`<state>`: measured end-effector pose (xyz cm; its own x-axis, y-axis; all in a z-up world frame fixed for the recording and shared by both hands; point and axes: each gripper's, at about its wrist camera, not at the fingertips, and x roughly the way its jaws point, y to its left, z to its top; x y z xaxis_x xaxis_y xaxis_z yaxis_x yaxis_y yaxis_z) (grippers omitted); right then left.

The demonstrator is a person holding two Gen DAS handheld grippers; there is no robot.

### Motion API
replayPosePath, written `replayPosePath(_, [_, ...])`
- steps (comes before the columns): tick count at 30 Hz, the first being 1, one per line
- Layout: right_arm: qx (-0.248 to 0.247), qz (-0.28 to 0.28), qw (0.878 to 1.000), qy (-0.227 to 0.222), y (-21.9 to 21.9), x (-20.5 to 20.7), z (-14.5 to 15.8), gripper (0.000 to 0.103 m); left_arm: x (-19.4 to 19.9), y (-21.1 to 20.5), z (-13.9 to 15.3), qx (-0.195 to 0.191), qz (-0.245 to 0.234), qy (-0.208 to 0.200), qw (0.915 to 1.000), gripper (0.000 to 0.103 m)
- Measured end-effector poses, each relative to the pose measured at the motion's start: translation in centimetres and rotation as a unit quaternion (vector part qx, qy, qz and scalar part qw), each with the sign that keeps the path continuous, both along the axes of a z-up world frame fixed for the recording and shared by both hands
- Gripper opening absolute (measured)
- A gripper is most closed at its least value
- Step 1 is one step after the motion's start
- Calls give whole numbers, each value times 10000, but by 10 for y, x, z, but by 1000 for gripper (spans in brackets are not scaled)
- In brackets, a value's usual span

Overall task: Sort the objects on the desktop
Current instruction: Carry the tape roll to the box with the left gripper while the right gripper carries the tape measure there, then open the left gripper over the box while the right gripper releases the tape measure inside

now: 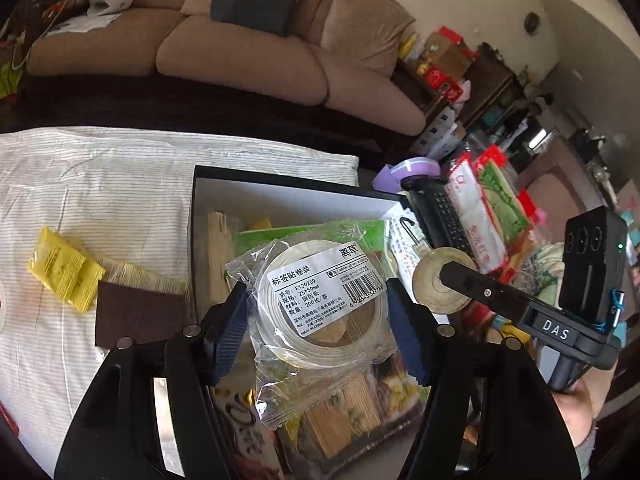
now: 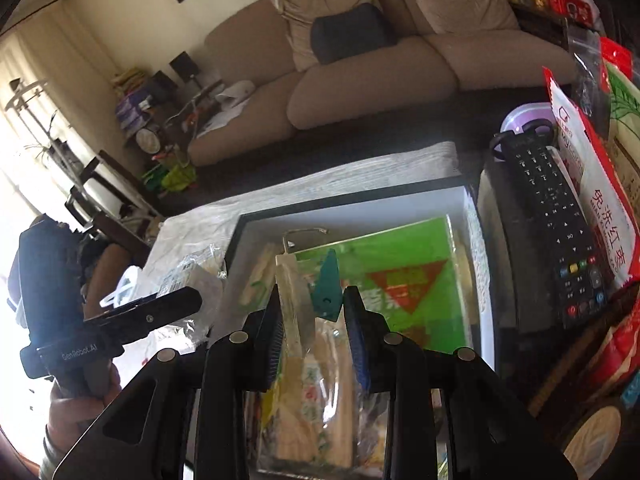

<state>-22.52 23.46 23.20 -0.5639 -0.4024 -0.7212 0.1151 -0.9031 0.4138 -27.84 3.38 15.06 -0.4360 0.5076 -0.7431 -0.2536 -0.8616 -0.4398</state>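
My left gripper (image 1: pixel 320 312) is shut on a clear bag holding a roll of transparent tape (image 1: pixel 320 300) with a white label, held over the black-rimmed white box (image 1: pixel 280 196). The box holds a green packet (image 2: pixel 404 276), wooden sticks and other packets. My right gripper (image 2: pixel 314 328) is over the same box (image 2: pixel 352 216), shut on a suction-cup hook; its clear disc (image 2: pixel 292 300) sits edge-on between the jaws with a green wedge beside it. In the left wrist view the disc (image 1: pixel 440 286) shows at the right gripper's tip.
On the striped cloth (image 1: pixel 100 184) lie a yellow packet (image 1: pixel 66 274) and a brown pad (image 1: pixel 140 316). A black remote (image 2: pixel 556 224), red-and-white snack bags (image 2: pixel 600 184) and a purple tape dispenser (image 2: pixel 524 124) crowd the right side. A sofa stands behind.
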Motion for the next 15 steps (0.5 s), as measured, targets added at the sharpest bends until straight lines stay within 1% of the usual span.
replayPosePath(4, [174, -137, 9993, -315, 18, -32, -22, 29, -27, 27, -20, -561, -66, 22, 9984, 63])
replayPosePath(6, [299, -187, 9987, -379, 25, -43, -30, 29, -35, 37, -26, -743, -57, 54, 9972, 63])
replayPosePath(11, [287, -276, 9983, -424, 35, -58, -47, 29, -49, 61, -45, -994, -2, 6, 9950, 63])
replayPosePath(15, [659, -296, 9968, -348, 31, -62, -50, 29, -59, 81, -55, -1049, 59, -74, 9944, 64])
